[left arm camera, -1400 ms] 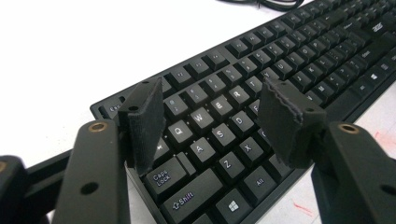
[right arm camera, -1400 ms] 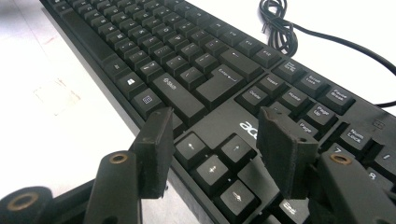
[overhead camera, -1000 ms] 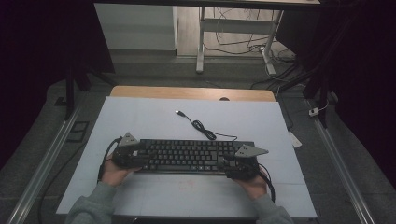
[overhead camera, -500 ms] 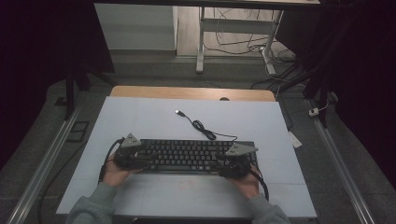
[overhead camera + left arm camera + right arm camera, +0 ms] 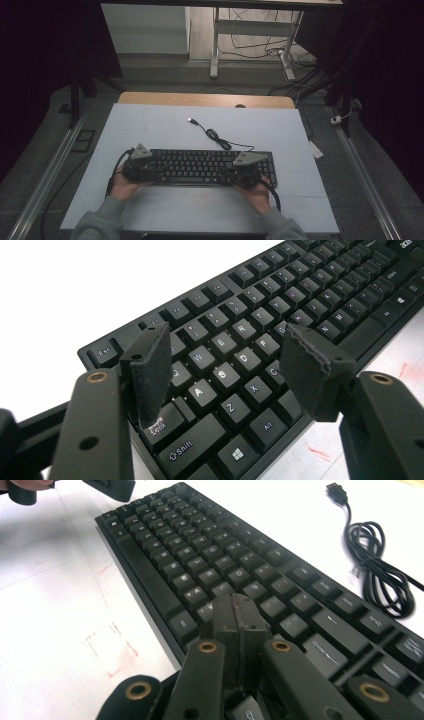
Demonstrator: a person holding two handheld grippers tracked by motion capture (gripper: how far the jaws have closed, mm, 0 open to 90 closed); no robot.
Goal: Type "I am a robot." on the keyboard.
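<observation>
A black keyboard (image 5: pixel 210 167) lies flat on the white table (image 5: pixel 165 127), close to the person's edge and lengthwise across it. Its cable (image 5: pixel 220 141) runs from the back edge in a loose coil toward the middle of the table and ends in a plug (image 5: pixel 191 120) lying on the bare surface.

The left gripper (image 5: pixel 150 170) sits at the left end of the keyboard, held by the person's left hand (image 5: pixel 122 182). In the left gripper view its jaws stand wide apart, released and holding nothing, and they hang over the letter keys at that end. One pad (image 5: pixel 150 372) is above the Caps Lock key, the other is over the keys near C and V. Whether the pad tips touch the keys cannot be told.

The right gripper (image 5: pixel 235 175) is over the right part of the keyboard, held by the right hand (image 5: pixel 257 192). In the right gripper view its jaws are pressed together, clenched with nothing between them, and their joined tip points down onto the keys near the front edge. Farther off in that view, the left gripper shows at the far end of the keyboard, and the coiled cable lies on the table beyond the back row of keys.

Faint red marks (image 5: pixel 110 647) show on the table just in front of the keyboard.
</observation>
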